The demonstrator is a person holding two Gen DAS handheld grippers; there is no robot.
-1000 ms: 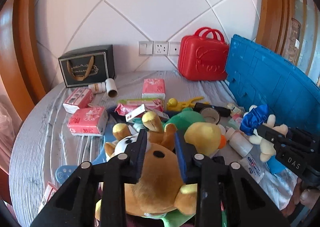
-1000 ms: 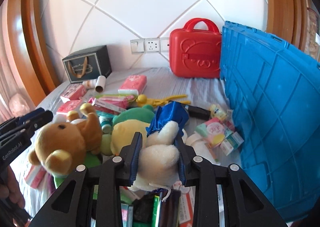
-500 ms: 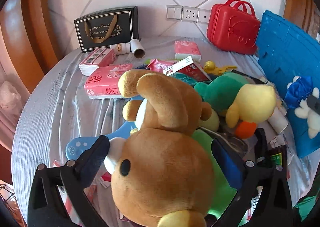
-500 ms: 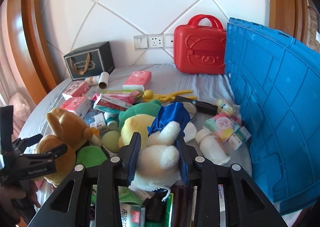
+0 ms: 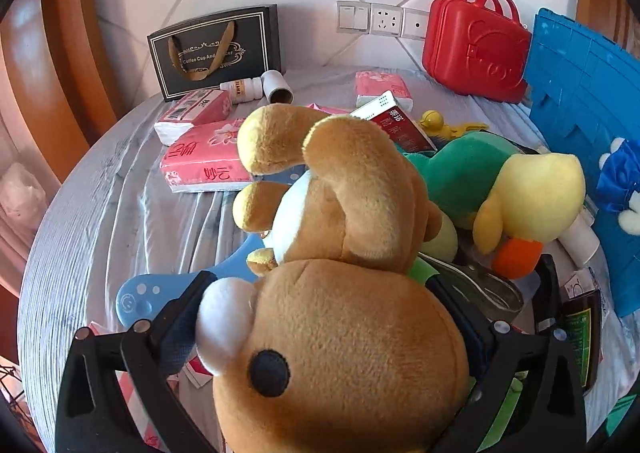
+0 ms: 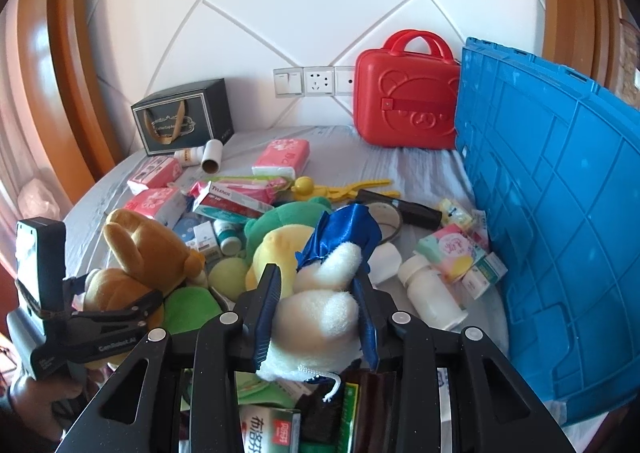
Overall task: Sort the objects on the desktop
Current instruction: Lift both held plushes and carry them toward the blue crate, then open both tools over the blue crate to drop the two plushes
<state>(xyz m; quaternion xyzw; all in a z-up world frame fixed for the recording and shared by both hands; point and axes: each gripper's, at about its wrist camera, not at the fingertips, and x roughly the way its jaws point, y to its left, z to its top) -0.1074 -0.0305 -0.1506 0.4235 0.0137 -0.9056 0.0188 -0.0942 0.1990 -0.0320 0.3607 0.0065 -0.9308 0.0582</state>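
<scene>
One red case [image 6: 406, 101], shut; blue crate [image 6: 560, 213] stands on edge.

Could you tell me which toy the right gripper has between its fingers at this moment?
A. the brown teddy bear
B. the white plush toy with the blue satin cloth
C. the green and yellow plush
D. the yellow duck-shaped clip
B: in the right wrist view the right gripper has its blue pads pressed into both sides of the white plush toy, while the brown teddy bear lies off to the left between the left gripper's wide fingers.
</scene>
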